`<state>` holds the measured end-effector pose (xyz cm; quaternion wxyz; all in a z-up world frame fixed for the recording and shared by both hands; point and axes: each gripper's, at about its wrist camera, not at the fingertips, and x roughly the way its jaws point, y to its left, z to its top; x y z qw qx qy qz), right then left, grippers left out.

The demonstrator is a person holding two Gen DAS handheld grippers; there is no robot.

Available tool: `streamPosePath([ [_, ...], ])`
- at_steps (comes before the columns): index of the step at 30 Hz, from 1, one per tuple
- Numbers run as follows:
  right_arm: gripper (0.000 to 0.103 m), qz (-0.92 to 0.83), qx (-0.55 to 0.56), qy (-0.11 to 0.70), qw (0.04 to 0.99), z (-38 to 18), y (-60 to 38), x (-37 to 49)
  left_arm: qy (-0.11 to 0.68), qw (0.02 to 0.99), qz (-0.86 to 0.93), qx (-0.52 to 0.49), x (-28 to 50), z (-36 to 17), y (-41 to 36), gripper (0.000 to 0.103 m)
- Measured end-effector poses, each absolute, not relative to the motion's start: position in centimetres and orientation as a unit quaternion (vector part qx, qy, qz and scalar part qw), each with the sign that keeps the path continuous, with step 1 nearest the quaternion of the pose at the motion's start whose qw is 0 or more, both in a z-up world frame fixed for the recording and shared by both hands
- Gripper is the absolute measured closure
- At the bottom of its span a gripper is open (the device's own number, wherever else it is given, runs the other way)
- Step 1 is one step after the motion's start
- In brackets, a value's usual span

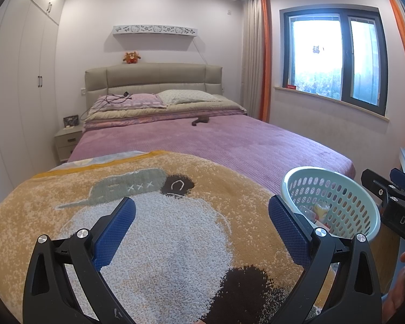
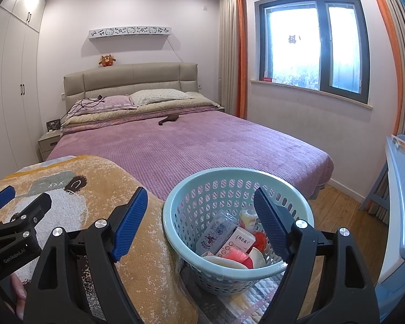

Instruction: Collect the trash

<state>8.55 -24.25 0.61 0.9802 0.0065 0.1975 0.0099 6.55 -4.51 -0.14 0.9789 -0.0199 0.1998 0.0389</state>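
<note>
Left wrist view: your left gripper (image 1: pixel 202 229) gapes wide, empty, over the blanket (image 1: pixel 148 216) left of the basket (image 1: pixel 291 183). "DAS" shows on the right gripper's arm.

Right wrist view: your right gripper (image 2: pixel 201 221) stands wide, empty, above the basket (image 2: pixel 175 229). The trash (image 2: pixel 221 232) inside looks light and crushable; a stiff carton edge seems your best grip. "GenRobot.AI" reads on the left gripper's arm; the carton print is unclear.
</note>
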Motion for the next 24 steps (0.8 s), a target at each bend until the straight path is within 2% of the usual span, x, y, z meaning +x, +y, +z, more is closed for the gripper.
streamPosePath([
  [24, 0.026, 0.012, 0.006, 0.198, 0.98, 1.6, -24.2, 8.1, 0.185, 0.982, 0.041, 0.005, 6.2, 0.6, -4.8, 0.008],
])
